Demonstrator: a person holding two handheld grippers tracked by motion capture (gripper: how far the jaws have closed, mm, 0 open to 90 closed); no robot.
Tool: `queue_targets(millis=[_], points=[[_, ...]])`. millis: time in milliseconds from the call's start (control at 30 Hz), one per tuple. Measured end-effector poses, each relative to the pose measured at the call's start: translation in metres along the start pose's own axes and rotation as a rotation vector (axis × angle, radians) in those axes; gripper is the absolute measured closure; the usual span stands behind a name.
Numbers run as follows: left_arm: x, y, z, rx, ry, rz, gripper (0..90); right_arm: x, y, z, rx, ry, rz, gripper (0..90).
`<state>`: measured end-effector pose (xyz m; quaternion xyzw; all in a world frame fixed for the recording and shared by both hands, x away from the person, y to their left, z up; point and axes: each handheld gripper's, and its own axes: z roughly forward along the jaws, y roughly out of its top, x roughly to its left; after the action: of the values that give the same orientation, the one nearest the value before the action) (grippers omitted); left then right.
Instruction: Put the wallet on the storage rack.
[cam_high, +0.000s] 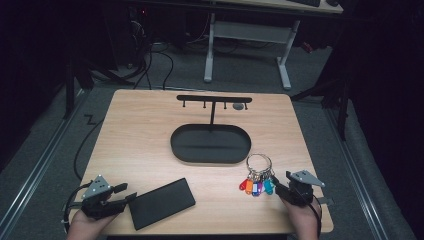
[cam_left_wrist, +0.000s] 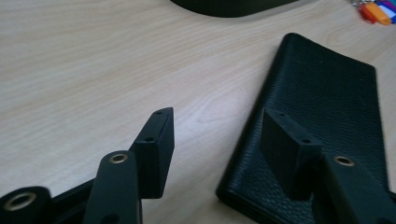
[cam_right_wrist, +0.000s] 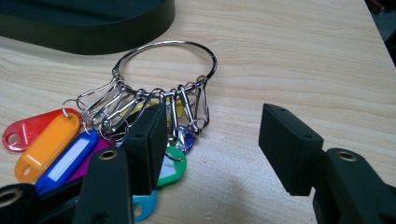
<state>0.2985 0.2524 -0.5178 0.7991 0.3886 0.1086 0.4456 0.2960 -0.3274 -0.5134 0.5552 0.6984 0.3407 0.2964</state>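
**Grippers parked by wallet & key ring, stand waiting**

High view: we take the black oval tray (cam_high: 210, 145) w/ its T-shaped hook bar (cam_high: 214, 99) as landmark. The key ring (cam_high: 258, 163) lies just off the tray's near-right end, coloured tags (cam_high: 256, 187) fanned toward us. Our right gripper (cam_high: 281, 189) sits on the near side of those tags, just beside them, jaws spread – prob. lined up for a grab. The black wallet (cam_high: 161, 202) lies flat, near-left of the tray & well apart from it. Our left gripper (cam_high: 126, 196) is at the wallet's left end, jaws apart. Hook bar stands at the tray's far edge, so we judge the ring is meant to hang there & the wallet to go in the tray.

Left gripper view: jaws wide, nothing between them but table (cam_left_wrist: 93, 60). One finger (cam_left_wrist: 156, 140) is over bare wood; the other (cam_left_wrist: 285, 144) hangs over the wallet's (cam_left_wrist: 327, 93) near corner. Can't tell if it touches. Tray edge (cam_left_wrist: 229, 5) shows far ahead.

Right gripper view: jaws spread, empty. One finger (cam_right_wrist: 149, 140) overlaps the clips & green tag (cam_right_wrist: 172, 169); the other (cam_right_wrist: 287, 144) is over bare wood. Steel ring (cam_right_wrist: 187, 45) lies flat, near the tray wall (cam_right_wrist: 93, 35), not touching it.
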Motion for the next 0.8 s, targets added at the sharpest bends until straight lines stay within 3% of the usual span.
queue_targets(millis=[233, 367, 567, 800], points=[[-0.005, -0.004, 0.009, 0.078, -0.056, -0.008, 41.9, 0.002, 0.001, 0.0, -0.003, 0.002, -0.01, 42.5], [-0.004, -0.004, 0.009, 0.08, -0.068, -0.016, 41.0, 0.002, 0.001, 0.001, 0.0, 0.003, -0.015, 42.5], [-0.005, -0.004, 0.014, 0.114, -0.136, -0.034, 36.1, 0.001, 0.0, 0.0, -0.004, 0.003, -0.009, 42.5], [-0.005, -0.005, 0.017, 0.129, -0.149, -0.047, 30.1, 0.002, 0.001, 0.0, -0.001, 0.004, -0.009, 42.5]])
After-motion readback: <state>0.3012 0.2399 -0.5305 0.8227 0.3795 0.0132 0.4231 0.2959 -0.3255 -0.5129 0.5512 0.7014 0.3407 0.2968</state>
